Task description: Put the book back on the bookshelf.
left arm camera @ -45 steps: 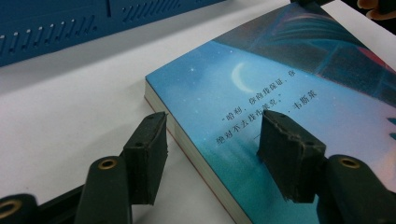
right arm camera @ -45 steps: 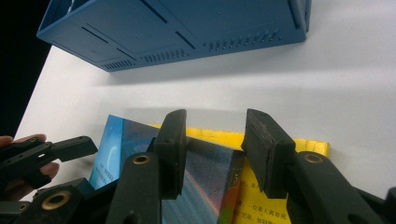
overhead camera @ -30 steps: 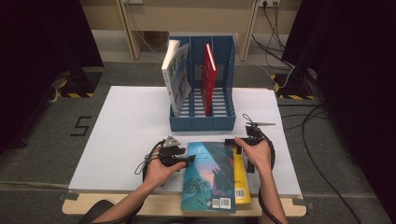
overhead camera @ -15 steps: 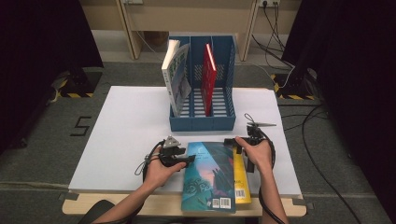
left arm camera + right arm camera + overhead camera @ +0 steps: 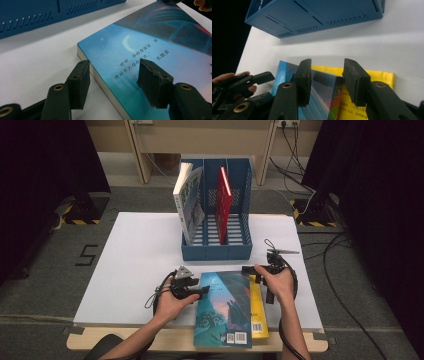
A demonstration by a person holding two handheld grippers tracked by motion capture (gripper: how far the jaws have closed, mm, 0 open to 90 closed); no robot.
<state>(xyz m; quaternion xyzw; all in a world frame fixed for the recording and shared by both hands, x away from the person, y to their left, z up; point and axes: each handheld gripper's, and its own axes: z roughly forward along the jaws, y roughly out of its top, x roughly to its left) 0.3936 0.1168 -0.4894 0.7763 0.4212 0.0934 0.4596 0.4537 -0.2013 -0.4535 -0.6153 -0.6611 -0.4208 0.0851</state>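
A blue-covered book (image 5: 225,307) lies flat on a yellow book (image 5: 257,315) at the table's front edge. My left gripper (image 5: 202,291) is at the blue book's left edge. In the left gripper view its jaws (image 5: 113,63) stand open astride that edge, one beside the pages and one over the cover (image 5: 150,37). My right gripper (image 5: 247,270) is at the book's far right corner. Its jaws (image 5: 327,61) have just been closing, with the corner of the blue book (image 5: 324,87) between them, above the yellow book (image 5: 377,76). A gap still shows at the spine.
A blue three-slot file rack (image 5: 216,251) stands just behind the books, holding a leaning white book (image 5: 189,202) in its left slot and a red book (image 5: 223,202) in the middle slot. The white table (image 5: 140,255) stretches left of the rack. Dark floor and cables surround it.
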